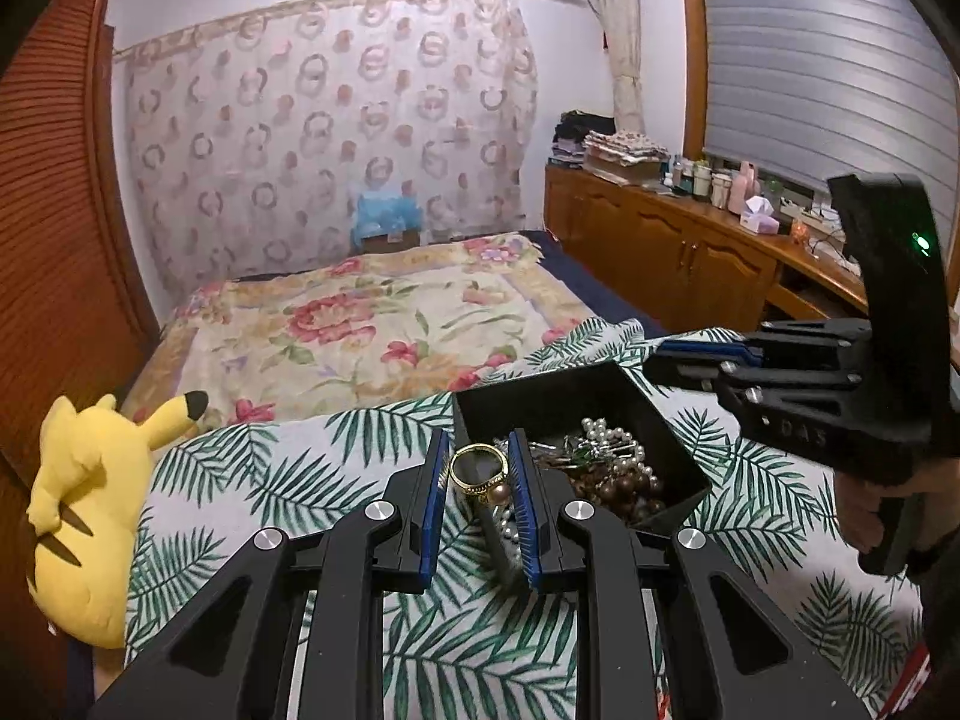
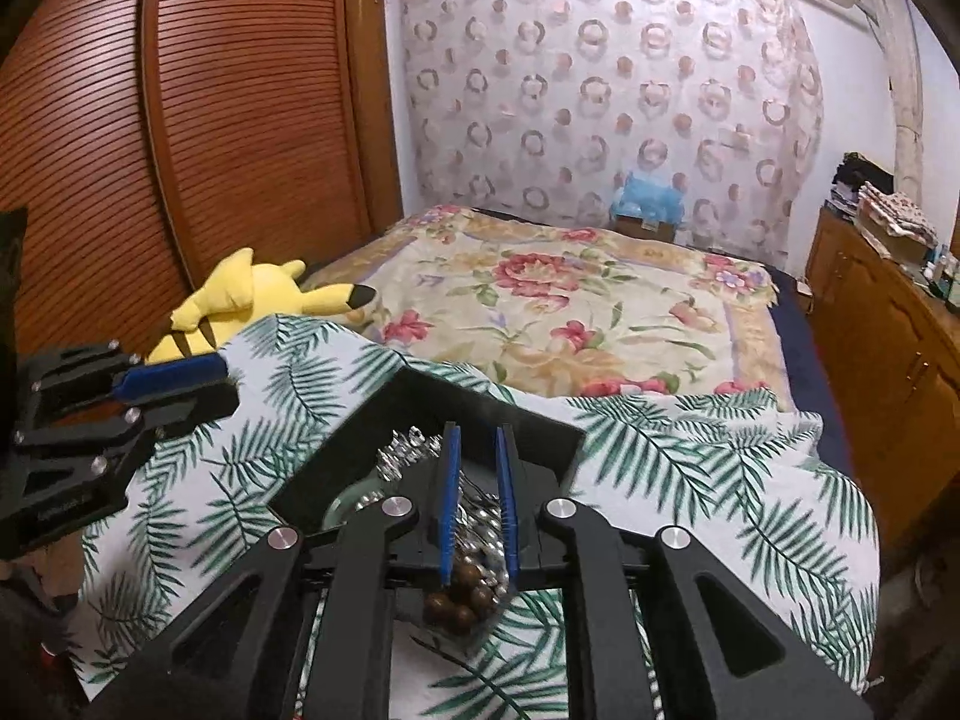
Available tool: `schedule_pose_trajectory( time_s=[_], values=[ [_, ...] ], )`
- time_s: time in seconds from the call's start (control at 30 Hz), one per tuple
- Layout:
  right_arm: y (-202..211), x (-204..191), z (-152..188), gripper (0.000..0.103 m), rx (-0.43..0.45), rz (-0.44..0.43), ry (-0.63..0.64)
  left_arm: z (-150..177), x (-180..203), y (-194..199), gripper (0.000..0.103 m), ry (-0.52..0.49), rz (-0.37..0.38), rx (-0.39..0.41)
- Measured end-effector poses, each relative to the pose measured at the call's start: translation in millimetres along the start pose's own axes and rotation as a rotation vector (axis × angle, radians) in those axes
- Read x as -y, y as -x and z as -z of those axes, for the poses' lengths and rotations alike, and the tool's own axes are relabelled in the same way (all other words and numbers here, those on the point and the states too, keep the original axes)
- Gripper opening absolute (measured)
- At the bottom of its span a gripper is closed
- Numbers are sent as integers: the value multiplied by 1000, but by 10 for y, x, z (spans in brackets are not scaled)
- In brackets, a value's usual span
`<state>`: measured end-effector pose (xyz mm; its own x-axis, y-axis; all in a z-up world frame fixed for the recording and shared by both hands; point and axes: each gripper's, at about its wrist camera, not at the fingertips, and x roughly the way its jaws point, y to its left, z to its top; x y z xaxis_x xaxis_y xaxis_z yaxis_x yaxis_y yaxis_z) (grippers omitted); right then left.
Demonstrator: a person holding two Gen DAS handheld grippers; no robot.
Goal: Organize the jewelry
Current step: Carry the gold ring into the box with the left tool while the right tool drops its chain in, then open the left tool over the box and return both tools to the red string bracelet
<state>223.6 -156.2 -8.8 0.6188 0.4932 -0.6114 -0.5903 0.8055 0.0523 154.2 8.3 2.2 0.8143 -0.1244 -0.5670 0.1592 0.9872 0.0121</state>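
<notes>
While left gripper [image 1: 478, 480] clamps gold ring [image 1: 478, 469], box [image 1: 606, 396] nearby

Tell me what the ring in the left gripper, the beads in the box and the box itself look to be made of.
Ring: polished gold-coloured metal, going by its bright glints; gold or plating, can't tell.
White beads: glossy, pearl-like; real or imitation unclear.
Brown beads: dark, smooth, possibly wood.
Box: matte black, probably plastic or card.

My grippers: black linkage frames, silver screws, blue ribbed pads [image 1: 522, 504]; right gripper [image 1: 690, 360] body shows green LED at 3 o'clock.
</notes>
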Motion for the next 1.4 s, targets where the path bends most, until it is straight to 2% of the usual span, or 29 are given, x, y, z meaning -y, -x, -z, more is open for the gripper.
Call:
schedule_pose_trajectory(
  time_s=[0.07, 0.2, 0.3, 0.37, 0.47, 0.6, 0.63, 0.67, 0.7, 0.73, 0.9, 0.97, 1.13, 1.4],
  values=[
    [18, 24, 44, 36, -1, 9, -1, -30, 45, -67, 19, -10, 2, -5],
    [111, 85, 170, 38, -4, 36, -1, -80, 131, -213, 19, -20, 13, -18],
    [190, 118, 274, 52, -2, 55, 8, -139, 208, -359, 19, -30, 17, -29],
    [243, 137, 319, 55, 0, 61, 13, -162, 249, -445, 19, -30, 20, -38],
    [318, 166, 386, 66, 8, 65, 13, -210, 327, -579, 19, -33, 23, -51],
    [378, 182, 475, 71, 15, 66, 7, -255, 376, -652, 19, -38, 15, -51],
    [382, 180, 500, 71, 15, 64, 4, -262, 382, -658, 27, -35, 12, -53],
    [388, 168, 515, 72, 14, 63, 2, -261, 383, -653, 45, -29, 11, -51],
    [394, 166, 537, 72, 14, 62, 1, -256, 388, -637, 53, -24, 14, -45],
    [402, 160, 562, 72, 14, 57, -1, -248, 391, -614, 57, -20, 18, -38],
    [423, 118, 684, 72, 1, 48, 1, -188, 412, -514, 64, -20, 16, -44],
    [431, 89, 725, 72, -3, 50, 3, -152, 422, -423, 77, -25, 8, -41],
    [464, 32, 810, 72, -12, 31, -3, -85, 413, -251, 91, -10, 14, -33],
    [501, -139, 961, 72, -32, 1, 2, 149, 414, -45, 93, -22, 14, -54]
  ],
)
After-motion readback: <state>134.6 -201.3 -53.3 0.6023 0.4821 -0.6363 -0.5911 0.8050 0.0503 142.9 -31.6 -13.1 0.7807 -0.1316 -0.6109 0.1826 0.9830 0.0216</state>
